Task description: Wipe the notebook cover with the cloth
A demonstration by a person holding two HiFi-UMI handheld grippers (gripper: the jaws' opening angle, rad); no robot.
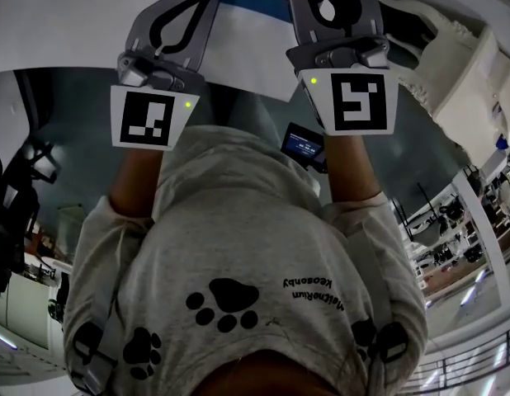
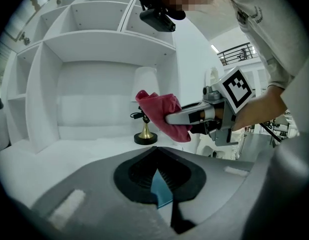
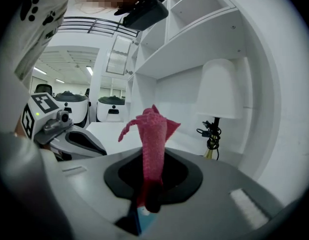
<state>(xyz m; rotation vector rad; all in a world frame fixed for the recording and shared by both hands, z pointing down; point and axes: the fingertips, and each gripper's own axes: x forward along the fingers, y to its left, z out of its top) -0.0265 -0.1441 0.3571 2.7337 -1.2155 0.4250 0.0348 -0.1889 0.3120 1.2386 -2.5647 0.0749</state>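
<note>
Closed left tongs (image 2: 155,152) pinch the blue notebook (image 2: 161,191). Just right of the notebook, the right tongs (image 3: 153,152) clamp the pink cloth (image 3: 153,130), so the wipe likely runs leftward.

Beyond the left tongs (image 2: 155,153) and right tongs (image 3: 153,156), shelves (image 2: 94,39) glow bright white; fisheye bends edges into black corners; head view darker.

Cloth (image 3: 153,134): pink, knitted, nubbly, matt. Left gripper (image 2: 155,151) claw: smooth matt grey plastic, ribbed black inner faces. Lamp base (image 2: 145,132): polished brass-coloured metal, glossy. Lamp shade (image 3: 222,89): white, matt. Shelf unit (image 2: 94,44): white, smooth, faint satin sheen. Person's shirt (image 1: 238,246): soft grey cloth.
</note>
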